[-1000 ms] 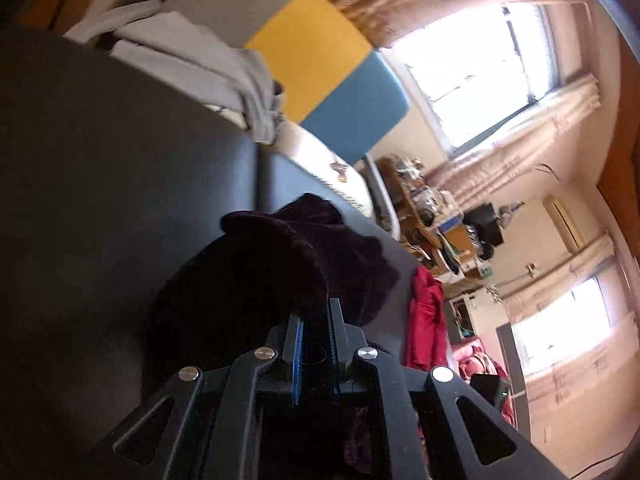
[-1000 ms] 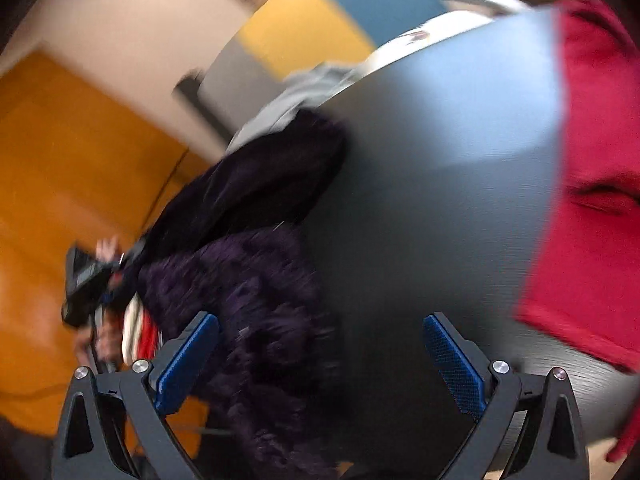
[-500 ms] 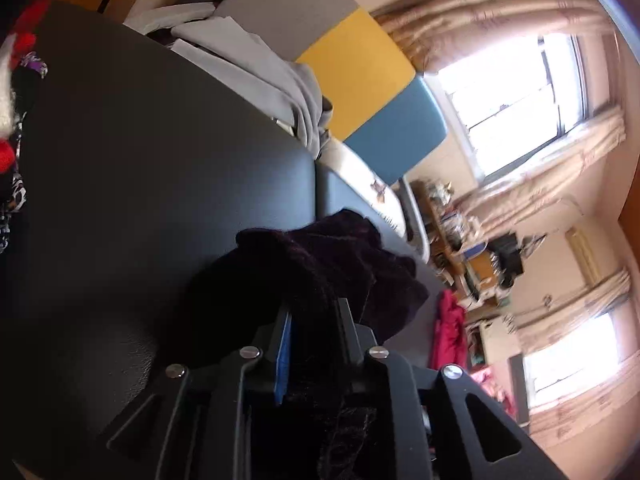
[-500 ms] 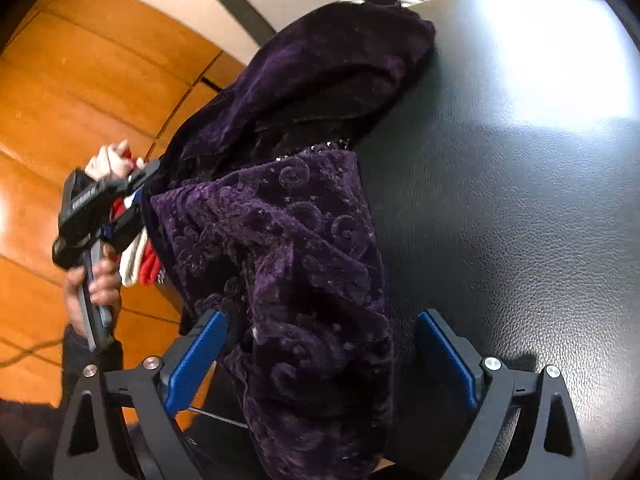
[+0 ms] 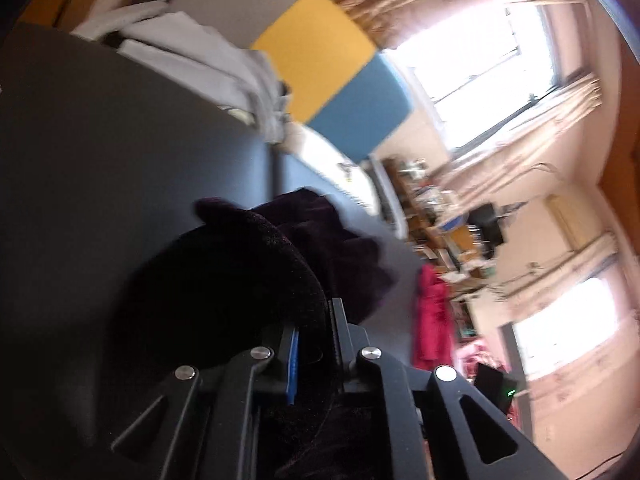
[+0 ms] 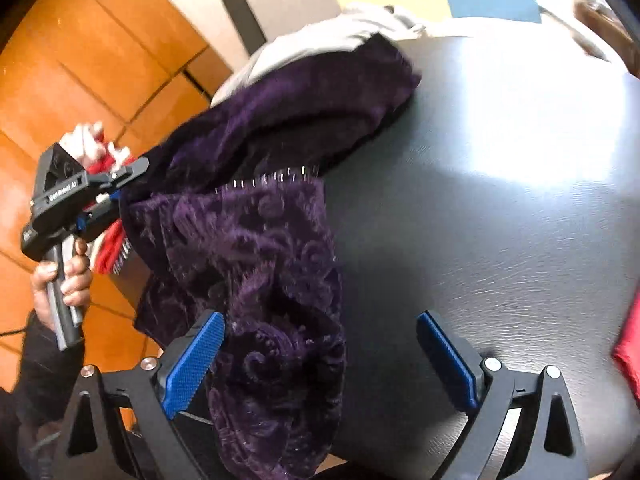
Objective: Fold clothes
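The purple velvet garment drapes over the near-left edge of the dark worktop. The left tongs are clamped on one bunched edge, likely to lift it clear, while the right tongs stand wide apart around its hanging end, ready to pinch.

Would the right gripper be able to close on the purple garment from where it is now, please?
Probably yes. The right gripper is open, and the purple garment hangs over the table edge between its fingers, nearer the left one. Nothing blocks it. The left gripper already grips the cloth.
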Demonstrator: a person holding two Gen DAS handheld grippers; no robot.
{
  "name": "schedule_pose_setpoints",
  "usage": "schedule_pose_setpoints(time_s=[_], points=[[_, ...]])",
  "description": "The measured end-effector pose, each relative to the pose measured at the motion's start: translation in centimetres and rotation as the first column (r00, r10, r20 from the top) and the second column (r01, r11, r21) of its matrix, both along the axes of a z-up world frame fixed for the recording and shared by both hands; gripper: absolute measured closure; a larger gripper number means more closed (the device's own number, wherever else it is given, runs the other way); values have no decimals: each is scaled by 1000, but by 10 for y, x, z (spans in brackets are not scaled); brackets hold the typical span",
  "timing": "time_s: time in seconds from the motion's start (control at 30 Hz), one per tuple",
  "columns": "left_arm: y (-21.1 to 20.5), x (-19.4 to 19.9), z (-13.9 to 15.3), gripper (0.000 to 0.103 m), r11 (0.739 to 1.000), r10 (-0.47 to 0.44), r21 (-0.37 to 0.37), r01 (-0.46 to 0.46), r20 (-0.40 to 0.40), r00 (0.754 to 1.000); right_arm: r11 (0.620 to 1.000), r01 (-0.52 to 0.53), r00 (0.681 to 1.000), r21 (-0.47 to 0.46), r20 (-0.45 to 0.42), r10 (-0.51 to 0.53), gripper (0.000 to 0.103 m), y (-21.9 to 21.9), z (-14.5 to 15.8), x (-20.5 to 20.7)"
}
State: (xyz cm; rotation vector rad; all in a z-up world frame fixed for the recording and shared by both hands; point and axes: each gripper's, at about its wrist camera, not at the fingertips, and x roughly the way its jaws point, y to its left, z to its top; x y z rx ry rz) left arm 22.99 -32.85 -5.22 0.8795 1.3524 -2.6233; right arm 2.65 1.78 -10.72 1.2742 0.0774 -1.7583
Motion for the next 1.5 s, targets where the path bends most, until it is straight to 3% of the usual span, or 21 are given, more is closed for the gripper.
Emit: schedule_pose_setpoints(time_s=[0.1, 0.2, 0.3, 0.37, 0.43, 0.47, 0.53, 0.57, 0.67, 0.7, 0.73, 0.8, 0.9, 1.0, 1.13, 1.2, 1.23, 1.33, 1.4, 1.5], points=[[16, -31, 21, 93, 997, -80, 16, 81, -76, 994, 998, 41, 999, -42, -22, -42, 4, 17, 18, -3], [48, -78, 41, 93, 977, -196, 54, 206, -156, 968, 992, 100, 994, -77, -40, -103, 1, 41, 34, -3], [113, -136, 57, 92, 915, -388, 39, 401, -181, 904, 977, 194, 978, -93, -53, -199, 1, 48, 49, 2], [156, -166, 60, 84, 860, -494, 49, 509, -174, 852, 946, 311, 946, -95, -65, -318, 1, 81, 57, -4], [198, -184, 58, 82, 805, -579, 54, 591, -148, 802, 901, 423, 899, -99, -76, -430, 0, 113, 65, -9], [205, -182, 58, 82, 796, -589, 51, 603, -166, 791, 879, 467, 877, -101, -77, -475, 0, 123, 69, -11], [209, -173, 56, 81, 786, -597, 49, 616, -199, 777, 881, 457, 880, -125, -82, -468, 0, 125, 77, -8], [201, -164, 54, 80, 800, -581, 42, 598, -196, 790, 881, 452, 881, -137, -84, -465, 0, 126, 81, -7], [145, -125, 37, 79, 892, -447, 11, 452, -125, 886, 883, 436, 886, -173, -92, -455, 0, 129, 94, -2], [117, -105, 25, 79, 931, -364, 9, 366, -76, 928, 883, 431, 887, -185, -94, -452, 0, 130, 98, -1], [98, -90, 15, 79, 952, -306, 7, 306, -42, 951, 887, 419, 892, -194, -97, -442, 0, 128, 101, 1], [58, -50, -6, 79, 989, -143, -39, 145, 54, 988, 929, 328, 931, -174, -105, -349, 0, 96, 95, 7], [18, 8, -37, 79, 998, 16, -68, -5, 169, 985, 950, 286, 952, -124, -76, -297, 0, 56, 69, -2], [11, 50, -56, 79, 996, 63, -68, -50, 202, 977, 967, 242, 968, -75, -43, -246, 0, 17, 42, -11], [38, 63, -68, 79, 998, 1, -57, 11, 200, 980, 974, 228, 973, 4, 23, -228, 0, -19, 4, -39], [54, 54, -75, 79, 992, -30, -112, 61, 263, 964, 970, 239, 969, 51, 56, -242, 0, -30, -16, -60], [60, 48, -81, 79, 985, -34, -152, 85, 313, 949, 966, 246, 968, 75, 30, -249, 0, -38, -19, -75], [57, 45, -80, 83, 975, -5, -209, 79, 333, 943, 951, 271, 963, 146, -51, -266, 0, -61, -31, -117], [49, 43, -81, 90, 973, 18, -222, 61, 341, 940, 936, 302, 952, 184, -115, -284, 0, -72, -37, -150], [38, 36, -80, 90, 973, 44, -227, 39, 346, 937, 904, 350, 928, 245, -219, -300, 0, -89, -44, -193]])
